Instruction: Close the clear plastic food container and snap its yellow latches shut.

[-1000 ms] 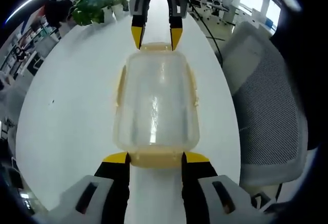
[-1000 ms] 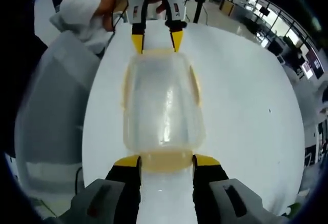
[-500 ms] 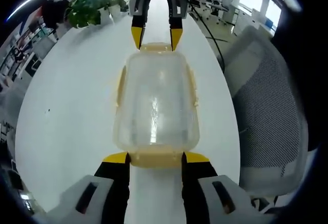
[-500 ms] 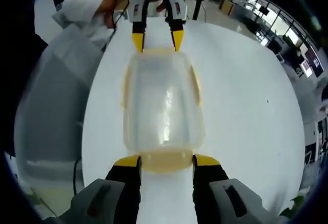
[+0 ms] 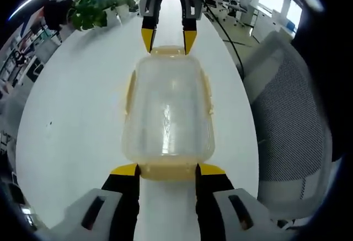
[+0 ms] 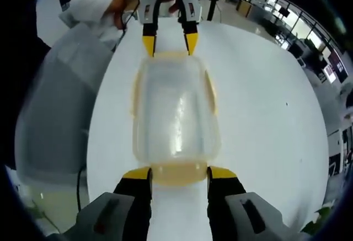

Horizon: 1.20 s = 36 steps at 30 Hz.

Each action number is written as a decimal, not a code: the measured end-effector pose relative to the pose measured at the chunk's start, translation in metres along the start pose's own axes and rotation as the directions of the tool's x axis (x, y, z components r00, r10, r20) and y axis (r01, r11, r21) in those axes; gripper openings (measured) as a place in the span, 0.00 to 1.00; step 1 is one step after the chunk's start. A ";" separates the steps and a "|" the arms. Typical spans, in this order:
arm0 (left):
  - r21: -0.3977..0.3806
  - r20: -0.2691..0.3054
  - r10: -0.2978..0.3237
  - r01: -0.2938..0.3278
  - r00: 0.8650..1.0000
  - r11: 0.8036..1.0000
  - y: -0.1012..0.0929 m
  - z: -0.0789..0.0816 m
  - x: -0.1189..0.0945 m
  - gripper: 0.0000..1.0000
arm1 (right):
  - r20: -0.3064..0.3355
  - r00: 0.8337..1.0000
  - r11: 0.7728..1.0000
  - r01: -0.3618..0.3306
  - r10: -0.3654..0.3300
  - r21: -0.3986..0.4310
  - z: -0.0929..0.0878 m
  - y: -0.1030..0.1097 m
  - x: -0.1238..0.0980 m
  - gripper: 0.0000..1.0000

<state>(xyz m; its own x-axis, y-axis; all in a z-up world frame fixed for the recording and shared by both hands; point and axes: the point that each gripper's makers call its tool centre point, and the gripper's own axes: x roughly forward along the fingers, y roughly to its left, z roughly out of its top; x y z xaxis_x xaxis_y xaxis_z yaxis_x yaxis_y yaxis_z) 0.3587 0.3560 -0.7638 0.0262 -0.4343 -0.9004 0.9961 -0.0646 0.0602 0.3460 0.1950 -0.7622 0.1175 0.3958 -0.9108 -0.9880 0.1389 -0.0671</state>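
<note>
Seen along the left gripper (image 5: 167,169): a clear container (image 5: 168,111) lying lid-on at the middle of a white table (image 5: 77,103), one short end between the yellow-tipped jaws. Jaws spread about as wide as that end, tips beside the yellow end latch (image 5: 168,170); whether pressed against it, could not be told. At the far end, the right gripper (image 5: 168,41) facing in, its tips flanking the opposite latch (image 5: 167,50) in the same way. Side latches (image 5: 129,92) lay flat along the long edges. Beyond the table, a potted plant (image 5: 99,6) at upper left and a grey mesh chair (image 5: 292,125) along the right side.

Seen along the right gripper (image 6: 178,173): the same container (image 6: 175,108) lengthwise between both tools, near latch (image 6: 179,172) framed by parted jaws, not visibly clamped. Left gripper (image 6: 168,43) met the far end, held by a person's hand (image 6: 118,1) at top. Chair (image 6: 60,103) at left of the table (image 6: 259,103); office desks and screens blurred in the background at upper right.
</note>
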 end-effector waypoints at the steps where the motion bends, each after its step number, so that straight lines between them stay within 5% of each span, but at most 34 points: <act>1: 0.000 -0.001 -0.001 0.001 1.000 1.000 0.000 0.001 0.001 0.38 | -0.001 1.000 1.000 0.000 0.000 -0.001 0.000 0.001 -0.001 0.38; 36: -0.009 -0.042 -0.032 0.032 0.999 0.999 0.000 0.000 0.017 0.39 | 0.026 0.999 0.999 -0.020 0.019 0.026 -0.011 0.002 0.007 0.38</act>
<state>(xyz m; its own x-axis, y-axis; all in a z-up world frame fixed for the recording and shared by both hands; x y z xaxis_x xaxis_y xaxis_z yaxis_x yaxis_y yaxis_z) 0.3593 0.3489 -0.7792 -0.0024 -0.3937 -0.9192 0.9972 -0.0700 0.0274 0.3432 0.1879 -0.7736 0.1014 0.4219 -0.9010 -0.9872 0.1545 -0.0388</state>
